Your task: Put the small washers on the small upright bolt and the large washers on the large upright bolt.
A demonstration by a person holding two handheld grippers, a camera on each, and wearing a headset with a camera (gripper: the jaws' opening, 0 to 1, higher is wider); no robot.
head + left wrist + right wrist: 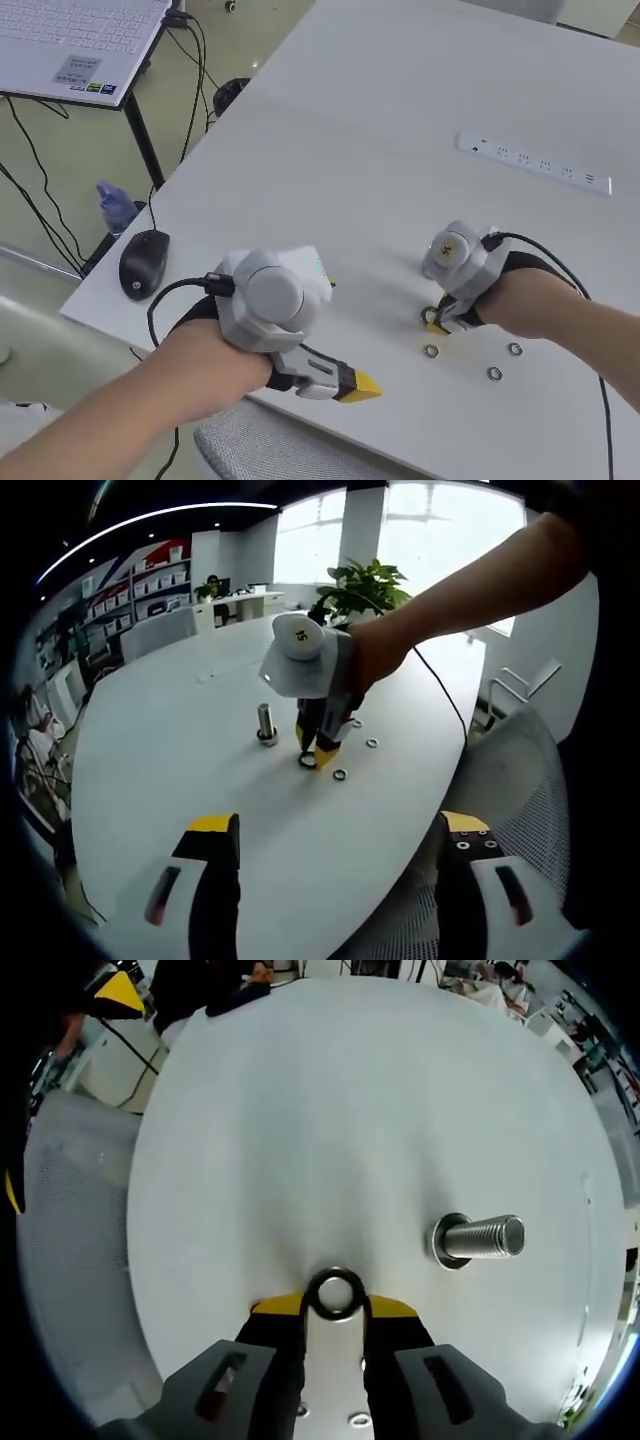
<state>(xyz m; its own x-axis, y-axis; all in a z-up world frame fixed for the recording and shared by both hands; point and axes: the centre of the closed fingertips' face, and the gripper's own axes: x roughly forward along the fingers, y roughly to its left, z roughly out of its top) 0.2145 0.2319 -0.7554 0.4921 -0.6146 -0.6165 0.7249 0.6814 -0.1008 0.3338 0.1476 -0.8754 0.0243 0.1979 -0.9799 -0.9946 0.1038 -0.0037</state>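
Your right tongs (335, 1305) pinch one washer (313, 1294) near the one upright bolt (480, 1238); your left tongs (338, 825) hang spread. Three loose washers (431, 351) lie on the bench (400, 120) beside the right tongs.

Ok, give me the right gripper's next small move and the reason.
Probably lift the washer toward the upright bolt: it sits on the table between the right gripper's tips, and the bolt stands apart to one side.
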